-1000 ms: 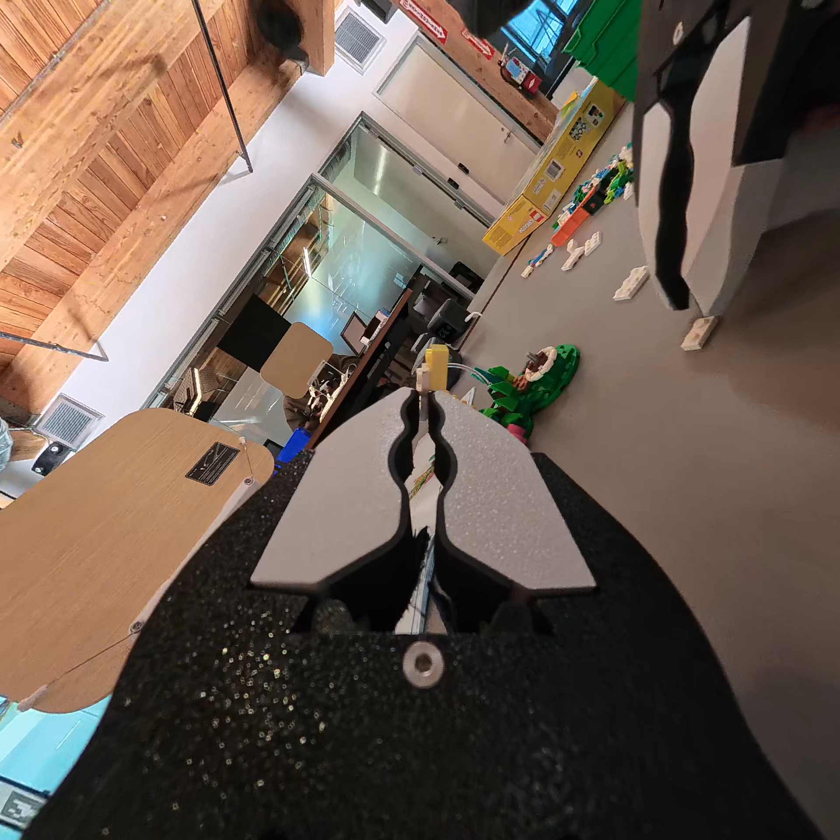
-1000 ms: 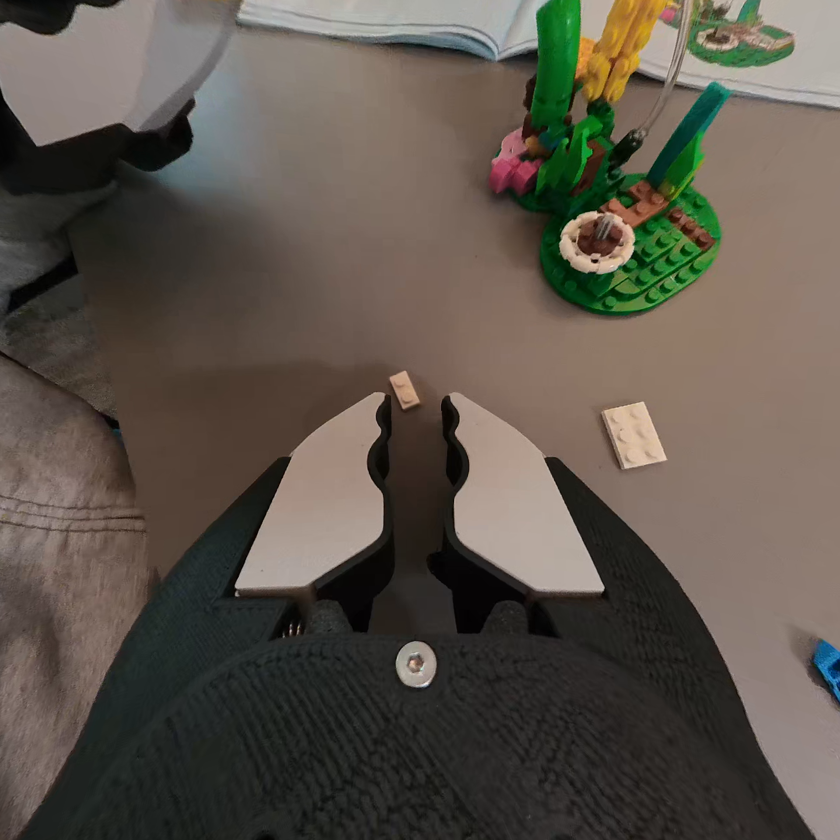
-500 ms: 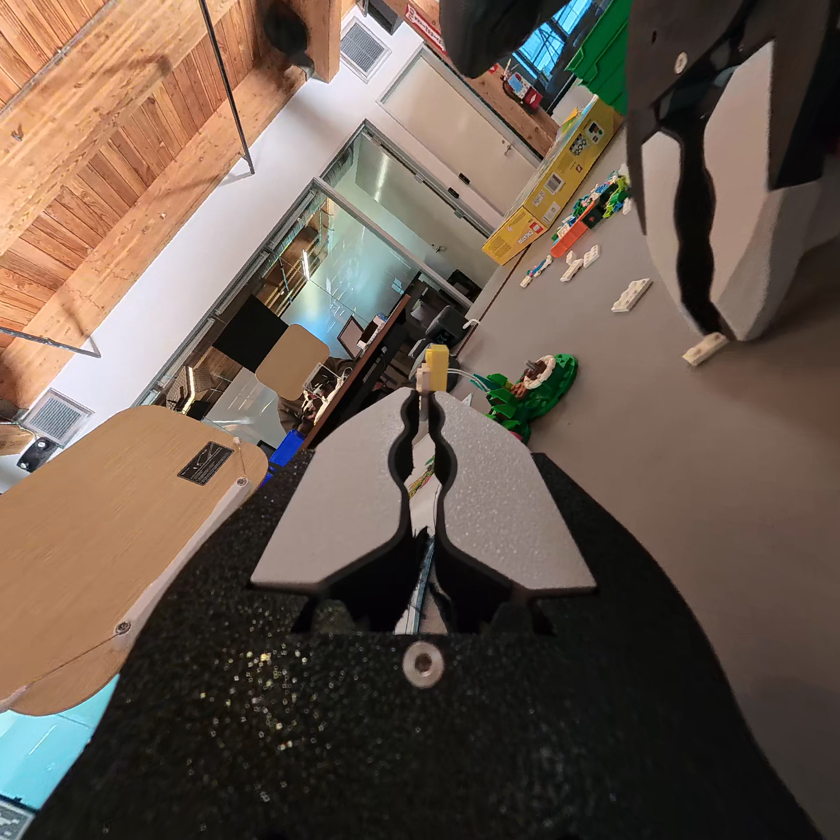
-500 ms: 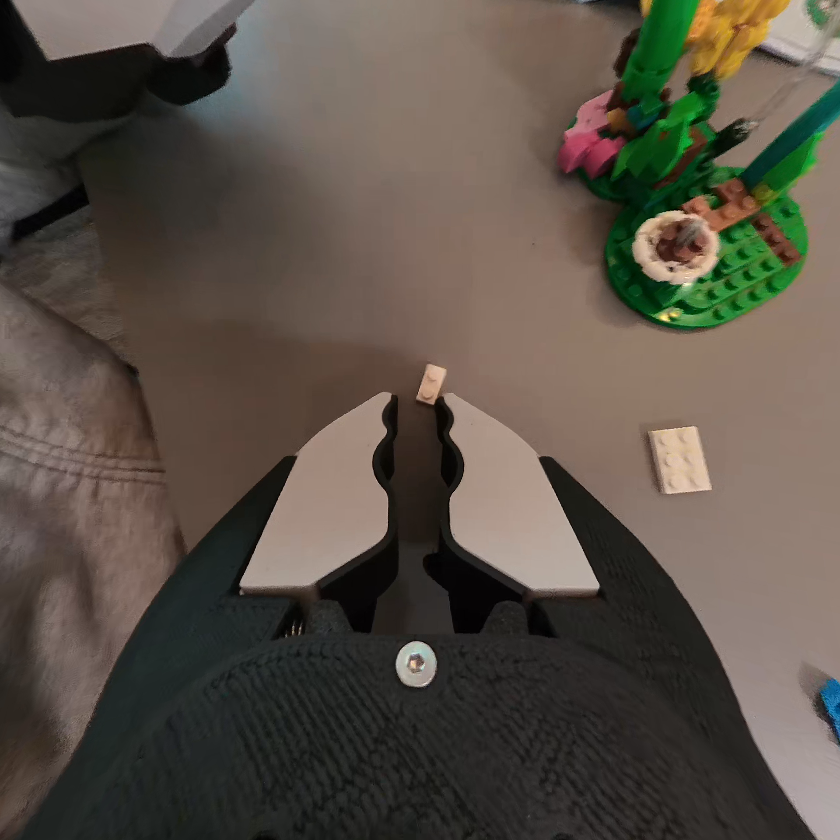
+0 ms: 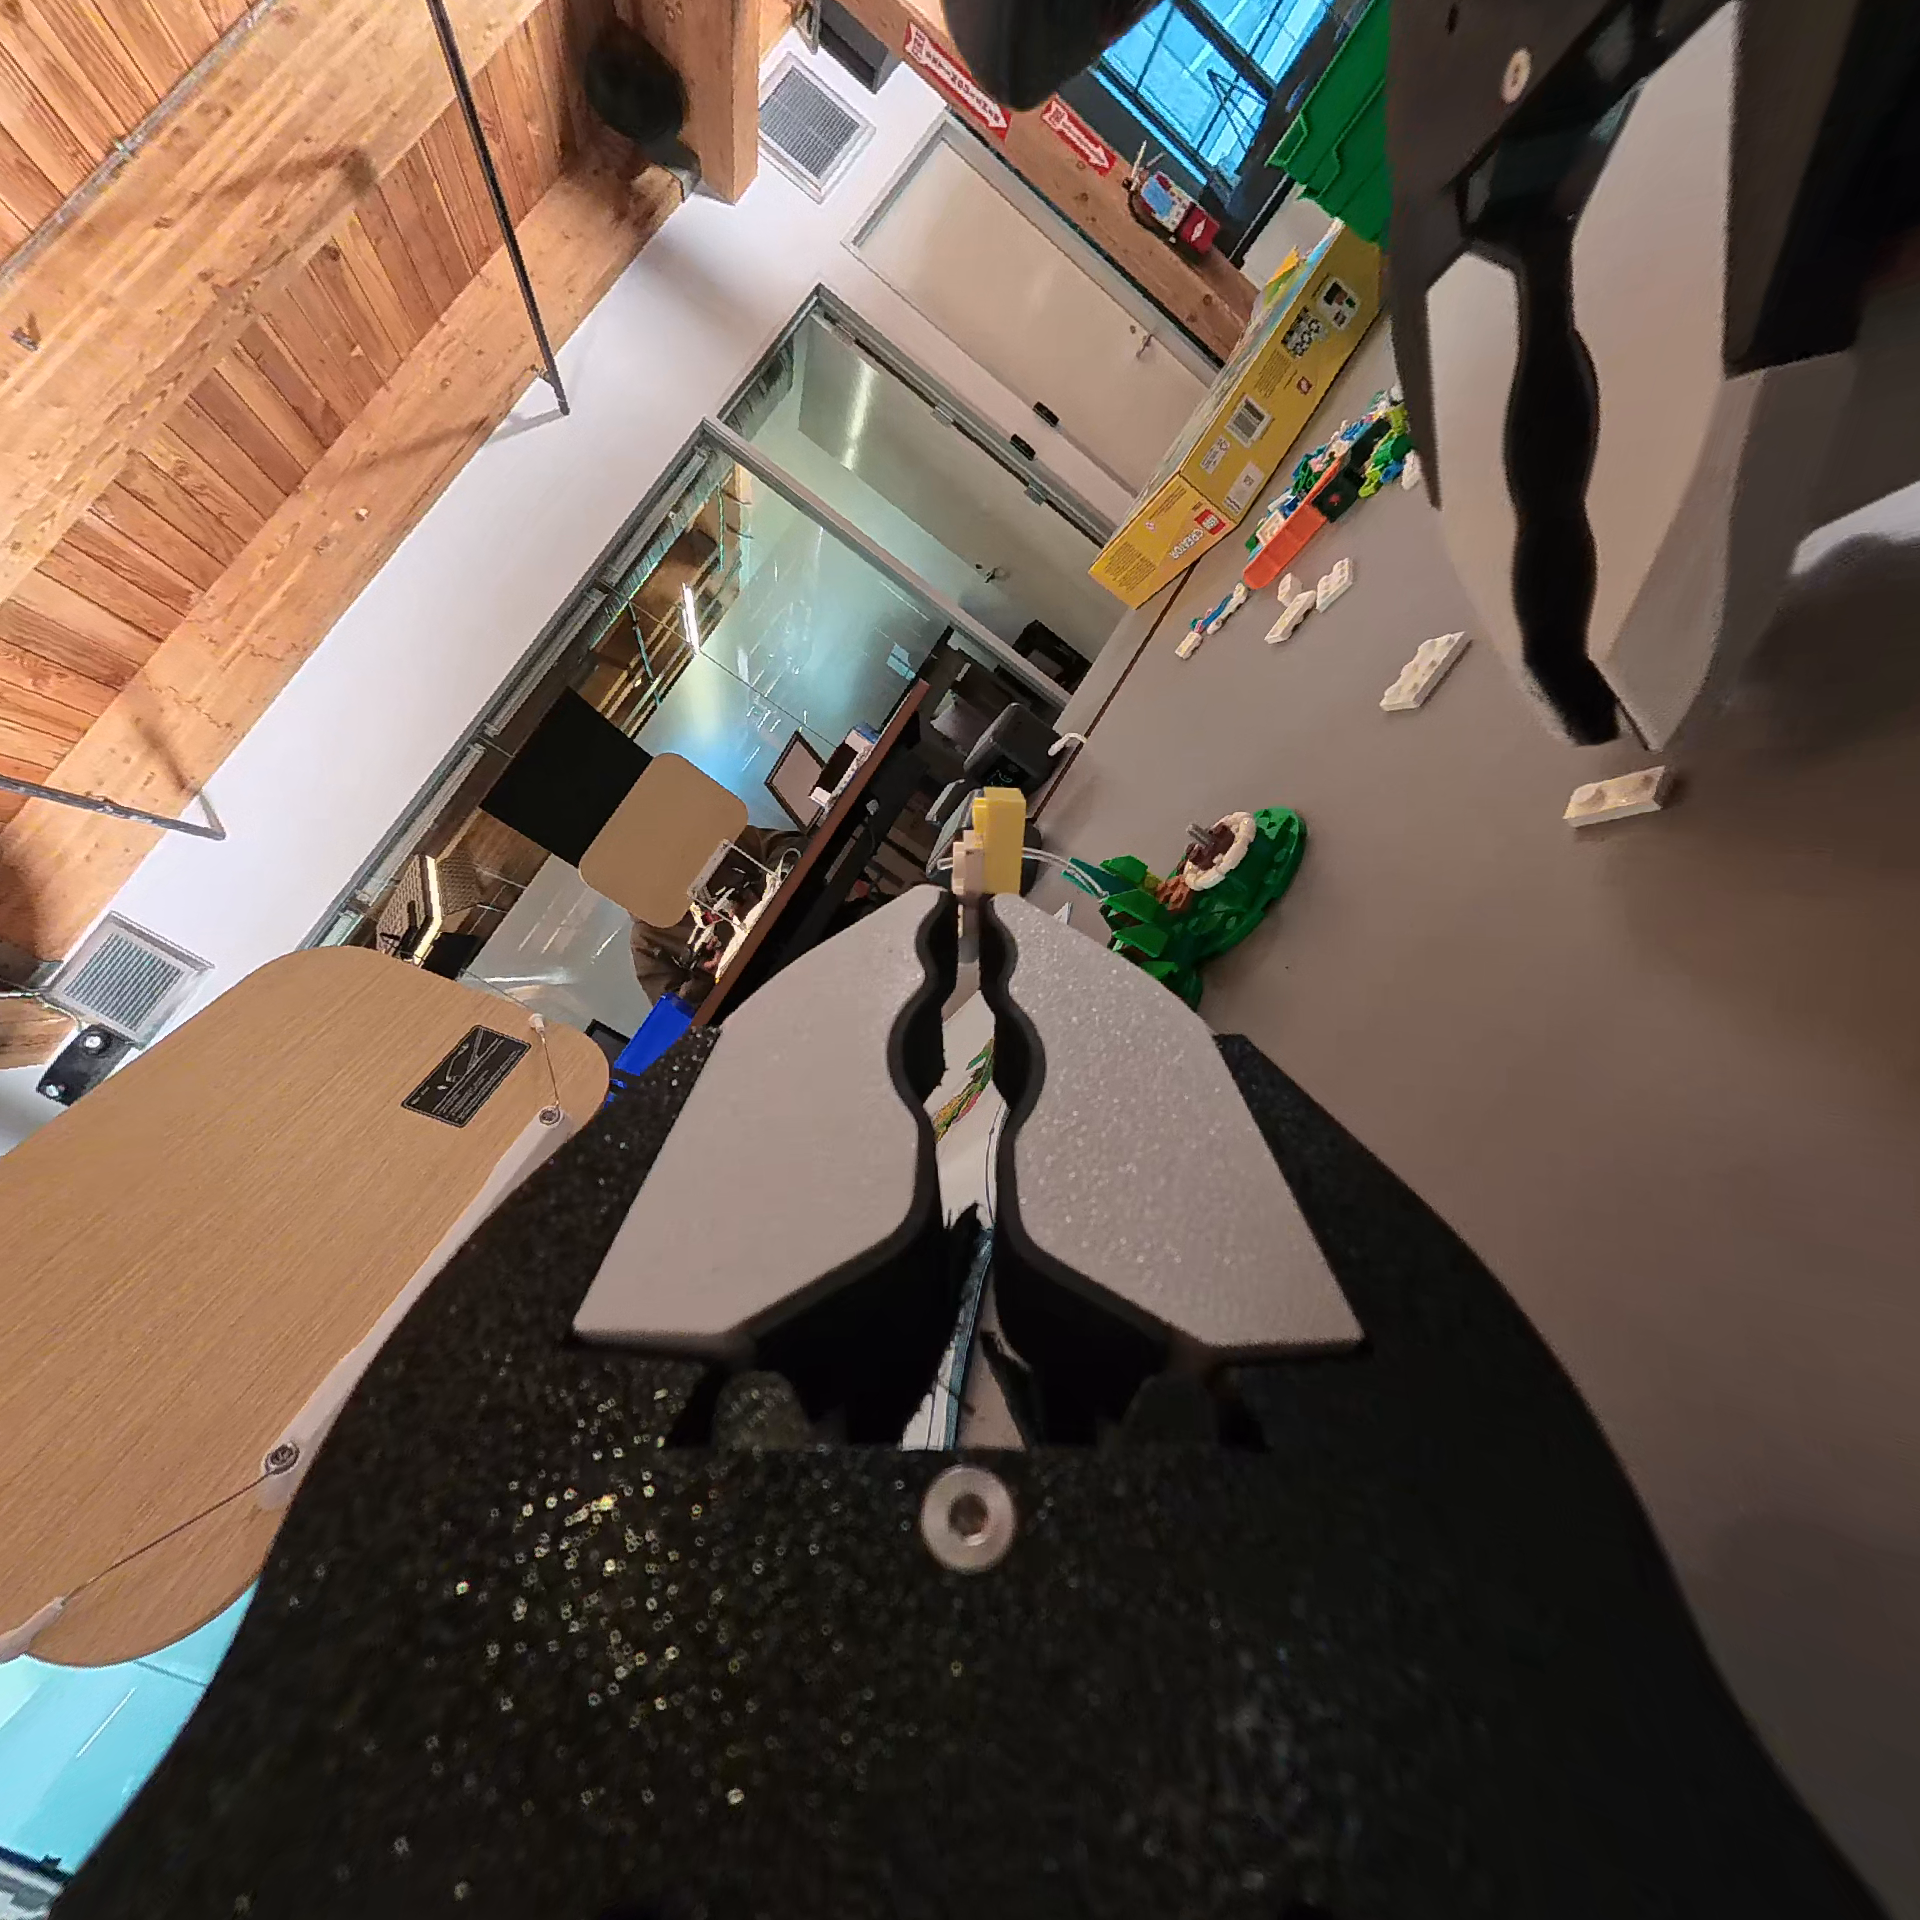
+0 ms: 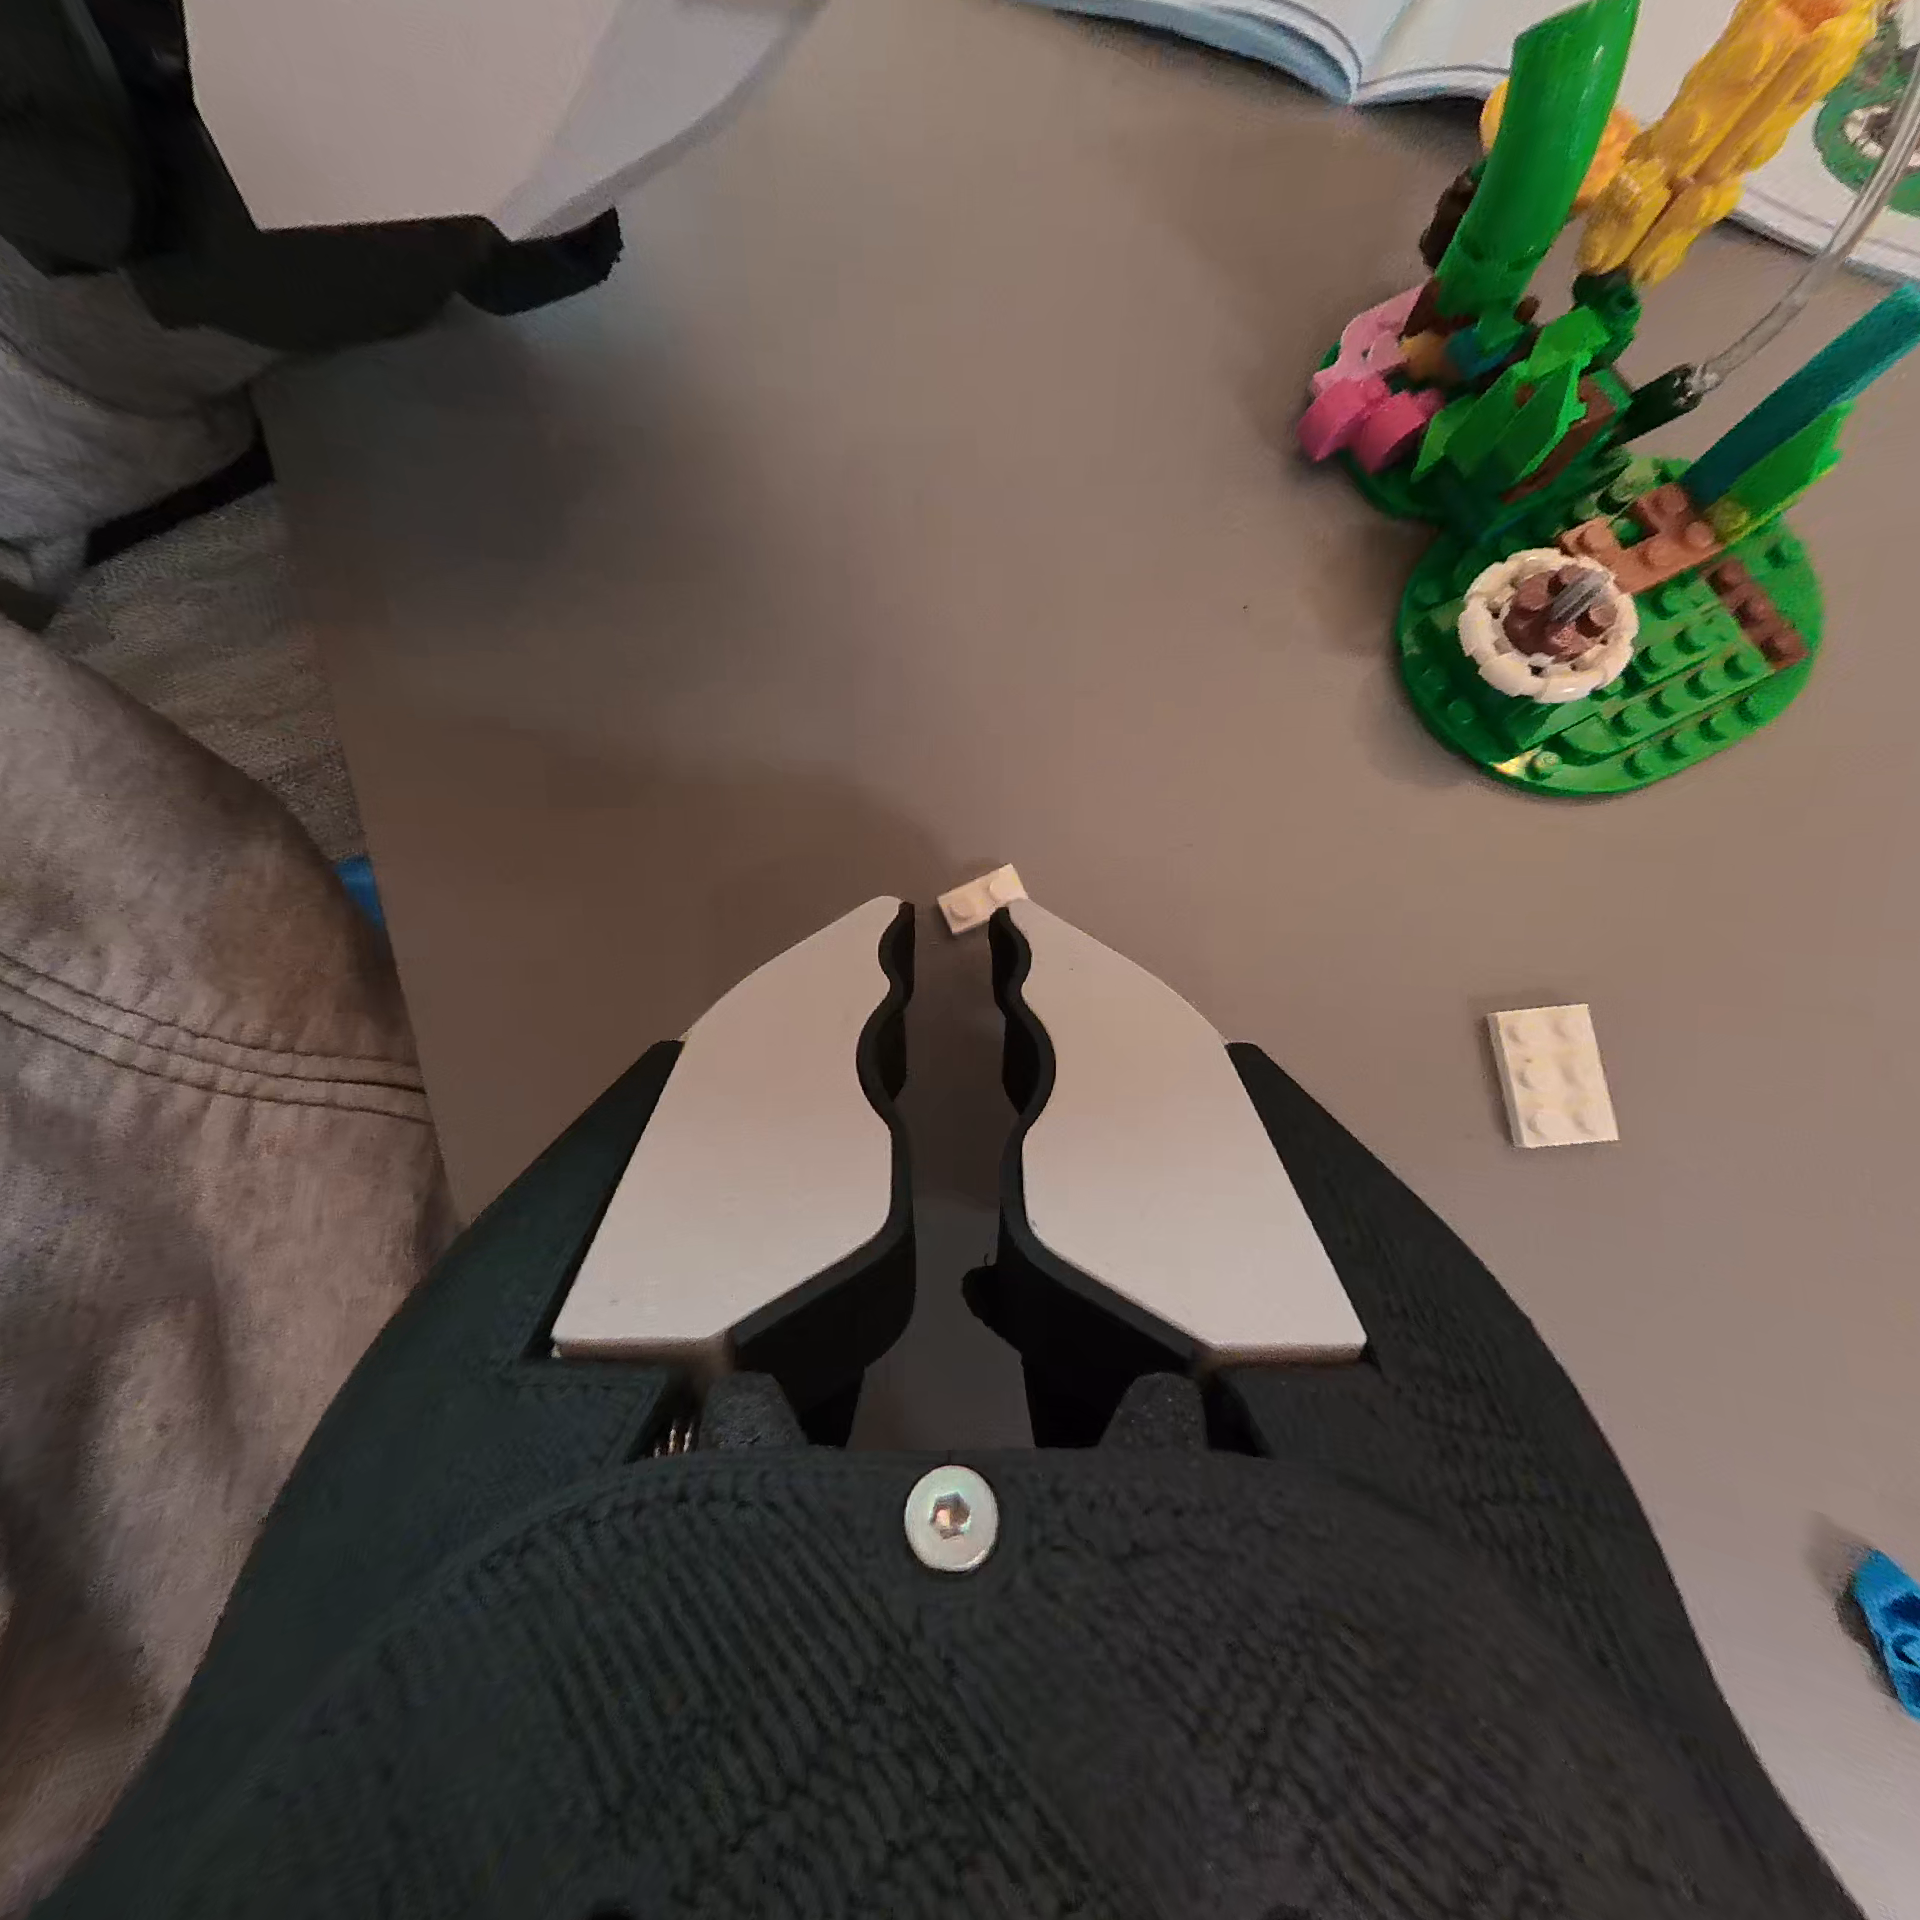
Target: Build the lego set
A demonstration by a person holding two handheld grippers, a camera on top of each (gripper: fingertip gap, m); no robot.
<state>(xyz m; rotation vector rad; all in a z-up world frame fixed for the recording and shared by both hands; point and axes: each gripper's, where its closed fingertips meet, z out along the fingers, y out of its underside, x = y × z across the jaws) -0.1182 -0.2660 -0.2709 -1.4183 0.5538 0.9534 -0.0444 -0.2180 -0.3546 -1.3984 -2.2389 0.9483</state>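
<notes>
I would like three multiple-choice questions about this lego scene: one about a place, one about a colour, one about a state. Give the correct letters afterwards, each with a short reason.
1. Where does the small tan plate lie?
A. on the green base
B. on the grey table just ahead of the right gripper's tips
C. on the booklet

2. What colour is the larger loose plate lying on the table right of the right gripper?
A. white
B. red
C. black

3. What is the state of the left gripper?
A. wide open, empty
B. lying flat on the table
C. shut on a small yellow and white piece

Answers:
1 B, it lies on bare table at the fingertips.
2 A, its studs and surface are white.
3 C, the piece sticks out between the closed tips.
</notes>
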